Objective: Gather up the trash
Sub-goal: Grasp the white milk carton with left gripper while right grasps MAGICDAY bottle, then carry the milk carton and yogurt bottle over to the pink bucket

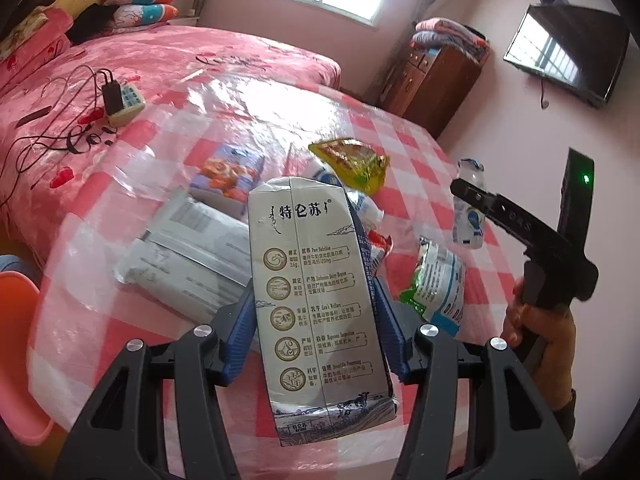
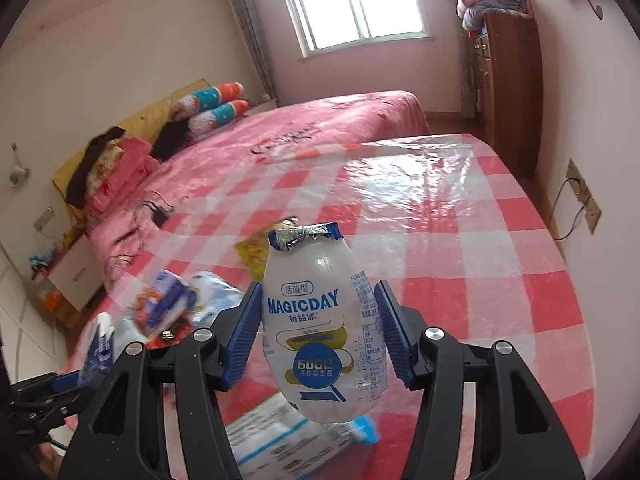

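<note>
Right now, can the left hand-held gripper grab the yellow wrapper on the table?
Probably not yet. The left hand-held gripper is already shut on a milk carton, so its jaws are full. The yellow wrapper lies uncovered beyond it.

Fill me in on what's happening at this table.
A person is clearing trash with a handheld gripper in each hand. The left gripper is clamped on a milk carton; the right gripper is clamped on a small drink bottle. Both are held above the checkered table. Wrappers and packets remain on it.

"MAGICDAY" on the bottle; "特仑苏" on the carton
</note>
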Demonstrator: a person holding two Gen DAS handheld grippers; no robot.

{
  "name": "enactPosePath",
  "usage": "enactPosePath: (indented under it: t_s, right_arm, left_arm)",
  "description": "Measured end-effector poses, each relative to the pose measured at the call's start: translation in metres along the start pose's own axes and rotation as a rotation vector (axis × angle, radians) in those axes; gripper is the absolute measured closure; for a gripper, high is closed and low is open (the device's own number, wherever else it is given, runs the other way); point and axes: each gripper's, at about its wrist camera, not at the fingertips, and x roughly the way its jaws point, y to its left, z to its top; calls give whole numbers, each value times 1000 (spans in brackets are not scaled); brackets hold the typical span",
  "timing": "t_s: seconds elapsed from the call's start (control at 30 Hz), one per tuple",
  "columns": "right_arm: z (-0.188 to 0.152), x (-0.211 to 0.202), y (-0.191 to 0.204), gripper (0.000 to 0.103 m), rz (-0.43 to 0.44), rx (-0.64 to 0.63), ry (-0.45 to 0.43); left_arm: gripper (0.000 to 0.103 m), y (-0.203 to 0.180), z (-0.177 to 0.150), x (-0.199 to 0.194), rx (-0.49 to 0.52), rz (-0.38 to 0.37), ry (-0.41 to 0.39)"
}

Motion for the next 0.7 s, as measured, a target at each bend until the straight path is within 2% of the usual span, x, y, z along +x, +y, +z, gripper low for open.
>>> enactPosePath:
  t_s: [0.37, 0.7]
  right_arm:
    - [-7, -9, 49, 46, 89, -33, 30]
    - [-24, 1, 115, 46, 152, -129, 92]
  left_arm:
    - [47, 30, 3, -22, -36, -19, -44]
    - [47, 66, 0, -37, -93, -12, -72]
